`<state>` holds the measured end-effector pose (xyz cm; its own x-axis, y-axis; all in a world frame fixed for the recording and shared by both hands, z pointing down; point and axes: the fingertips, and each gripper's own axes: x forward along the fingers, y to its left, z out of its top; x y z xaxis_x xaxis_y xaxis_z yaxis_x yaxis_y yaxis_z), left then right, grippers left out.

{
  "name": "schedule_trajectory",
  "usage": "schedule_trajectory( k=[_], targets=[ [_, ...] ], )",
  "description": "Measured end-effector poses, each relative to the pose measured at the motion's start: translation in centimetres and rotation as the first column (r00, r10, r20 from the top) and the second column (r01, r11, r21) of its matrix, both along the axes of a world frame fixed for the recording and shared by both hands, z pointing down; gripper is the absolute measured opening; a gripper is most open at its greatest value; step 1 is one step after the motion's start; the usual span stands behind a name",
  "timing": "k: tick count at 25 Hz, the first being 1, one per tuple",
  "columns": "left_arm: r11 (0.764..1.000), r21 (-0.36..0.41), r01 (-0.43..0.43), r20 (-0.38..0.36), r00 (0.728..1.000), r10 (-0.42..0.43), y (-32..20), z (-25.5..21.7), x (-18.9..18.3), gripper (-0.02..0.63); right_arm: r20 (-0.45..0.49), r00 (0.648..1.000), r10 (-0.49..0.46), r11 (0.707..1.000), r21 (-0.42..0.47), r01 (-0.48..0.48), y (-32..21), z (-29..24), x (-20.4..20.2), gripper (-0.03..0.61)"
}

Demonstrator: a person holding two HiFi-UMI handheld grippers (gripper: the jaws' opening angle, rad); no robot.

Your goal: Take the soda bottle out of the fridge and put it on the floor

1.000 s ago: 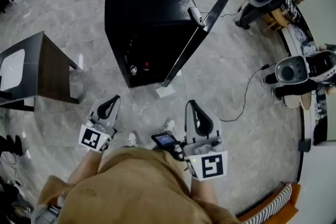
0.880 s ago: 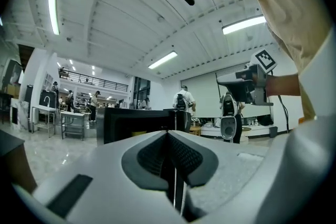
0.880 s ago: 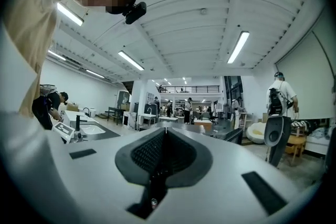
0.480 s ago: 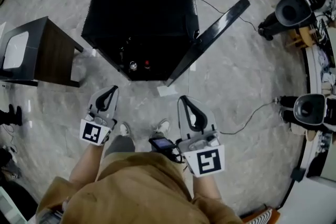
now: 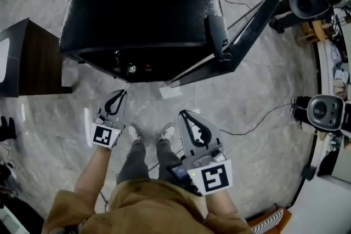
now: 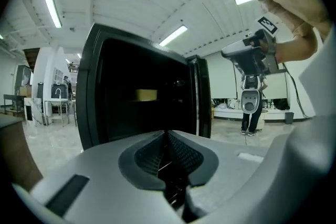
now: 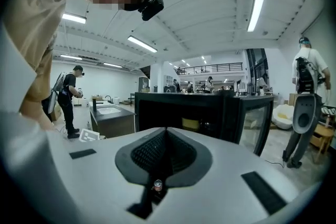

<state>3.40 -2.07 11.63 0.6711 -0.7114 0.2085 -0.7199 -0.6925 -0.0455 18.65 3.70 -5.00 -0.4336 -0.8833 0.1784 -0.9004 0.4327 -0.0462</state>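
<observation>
Soda bottle (image 5: 147, 67) shows only a red top inside dark fridge (image 5: 137, 3).

Head view overhead, gripper views low, sharing fridge (image 5: 142, 3)

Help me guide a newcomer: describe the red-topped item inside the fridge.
Find the big black fridge on the grey floor, door swung open to the right. In its dark opening, ahead of the person's shoes, two small round tops sit side by side. Yours is the red one, right of the silvery one.
</observation>
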Motion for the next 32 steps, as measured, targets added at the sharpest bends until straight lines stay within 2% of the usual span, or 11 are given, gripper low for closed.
schedule_trajectory(
  k=[5, 12, 16, 21, 27, 32],
  targets=[
    [0.999, -0.043, 0.008, 0.025, 1.000, -0.007, -3.6, 7.7, -0.3, 0.011, -0.023, 1.000, -0.020, 0.999, -0.029, 0.019, -2.1, 6.0, -2.3, 0.002],
    [0.998, -0.067, 0.013, 0.044, 0.999, -0.010, -4.8, 15.3, 2.4, 0.038, -0.036, 0.998, -0.058, 0.996, -0.070, 0.056, -3.6, 12.3, -3.6, 0.002],
    [0.997, -0.082, 0.001, 0.083, 0.997, 0.006, -5.0, 18.3, 3.3, 0.076, 0.009, 0.998, -0.066, 0.996, -0.066, 0.067, -4.5, 15.3, -4.0, 0.002],
    [0.998, -0.063, 0.032, 0.087, 0.996, -0.026, -6.1, 19.9, 3.0, 0.115, -0.033, 0.989, -0.142, 0.988, -0.065, 0.140, -4.7, 18.8, -4.7, 0.002],
    [0.994, -0.085, 0.062, 0.090, 0.994, -0.055, -6.6, 23.9, 3.4, 0.158, -0.079, 0.981, -0.177, 0.983, -0.071, 0.171, -4.2, 23.1, -4.1, 0.002],
    [0.994, -0.078, 0.081, 0.092, 0.993, -0.074, -8.0, 28.1, 3.3, 0.196, -0.075, 0.981, -0.181, 0.981, -0.084, 0.175, -3.9, 27.7, -4.2, 0.002]
  ],
)
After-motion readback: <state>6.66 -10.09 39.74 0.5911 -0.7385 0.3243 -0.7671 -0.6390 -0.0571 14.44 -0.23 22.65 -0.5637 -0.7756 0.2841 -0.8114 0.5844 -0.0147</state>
